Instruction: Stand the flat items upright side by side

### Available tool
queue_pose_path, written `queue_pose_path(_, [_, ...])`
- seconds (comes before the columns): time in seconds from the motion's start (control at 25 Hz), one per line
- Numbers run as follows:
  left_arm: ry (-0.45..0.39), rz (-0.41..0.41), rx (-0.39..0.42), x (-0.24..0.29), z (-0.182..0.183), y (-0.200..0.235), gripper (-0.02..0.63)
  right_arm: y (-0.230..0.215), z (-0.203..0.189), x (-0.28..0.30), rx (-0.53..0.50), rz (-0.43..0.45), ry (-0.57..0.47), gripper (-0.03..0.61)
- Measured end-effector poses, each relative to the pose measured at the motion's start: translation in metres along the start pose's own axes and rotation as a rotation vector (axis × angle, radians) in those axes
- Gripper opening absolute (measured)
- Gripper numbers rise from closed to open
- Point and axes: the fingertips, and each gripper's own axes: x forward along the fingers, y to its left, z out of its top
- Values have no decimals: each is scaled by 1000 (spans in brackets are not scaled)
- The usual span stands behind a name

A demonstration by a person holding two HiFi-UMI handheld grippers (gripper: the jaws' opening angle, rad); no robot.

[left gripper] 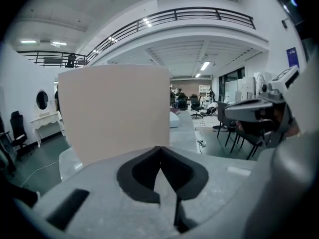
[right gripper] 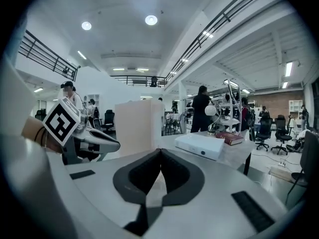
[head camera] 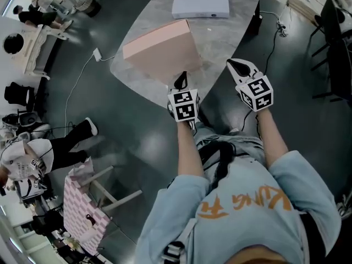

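The pink box (head camera: 159,54) is standing upright near the near edge of the table (head camera: 236,32), and the white box (head camera: 201,3) is lying flat at its far end. Both are probably stiff, light and smooth, best pinched by opposite side edges. The left gripper (head camera: 181,79) and right gripper (head camera: 237,65) are hovering over the near edge, jaws pressed together and empty. The polished grey top is likely offering little friction. People are working in the open hall around it.
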Motion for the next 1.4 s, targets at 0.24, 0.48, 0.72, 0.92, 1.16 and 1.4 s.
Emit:
queue_pose_path(0.24, [-73, -165, 65, 12, 31, -68, 12, -37, -3, -42, 19, -111, -12, 2])
queue_pose_path(0.48, [-133, -236, 98, 26, 70, -118, 12, -84, -1, -92, 69, -244, -43, 2])
queue_pose_path(0.72, [-220, -229, 85, 33, 104, -155, 12, -133, -1, -142, 112, -357, -78, 2])
queue_pose_path(0.92, [-257, -269, 71, 49, 131, -183, 12, -169, 6, -161, 115, -434, -88, 2])
queue_pose_path(1.16, [-273, -296, 49, 59, 150, -207, 12, -200, 29, -177, 111, -469, -112, 2])
queue_pose_path(1.4, [-251, -267, 4, 70, 152, -192, 12, -212, 42, -162, 111, -458, -110, 2])
